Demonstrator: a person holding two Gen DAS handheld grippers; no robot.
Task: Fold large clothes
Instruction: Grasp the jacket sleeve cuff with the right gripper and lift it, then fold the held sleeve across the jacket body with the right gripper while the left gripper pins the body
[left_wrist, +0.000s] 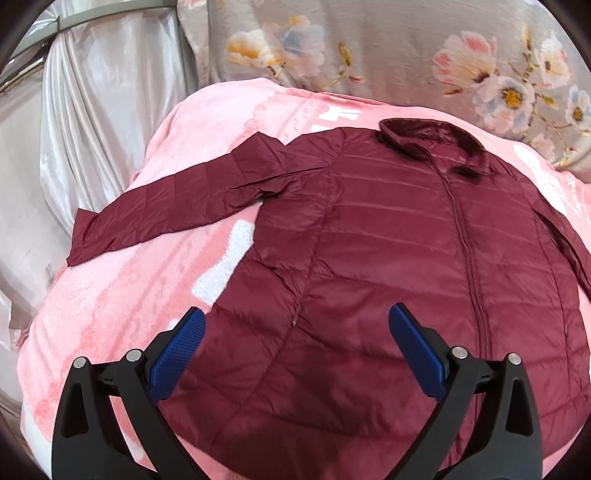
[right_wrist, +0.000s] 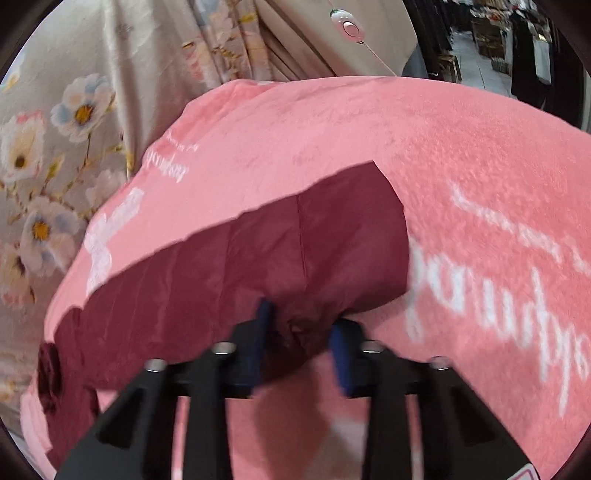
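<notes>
**Two grippers, one maroon jacket on pink fleece**

One dark maroon quilted puffer jacket (left_wrist: 388, 229) lies front-up and zipped on a pink fleece blanket with white lettering (left_wrist: 122, 280), its collar toward the grey floral curtain (left_wrist: 369, 48). One sleeve stretches out flat to the side. The left gripper (left_wrist: 297, 325) hovers above the jacket's hem, blue-padded jaws spread wide and empty. The right gripper (right_wrist: 301, 328) pinches the other sleeve (right_wrist: 280, 258) between its jaws, the fabric bunched there.
</notes>
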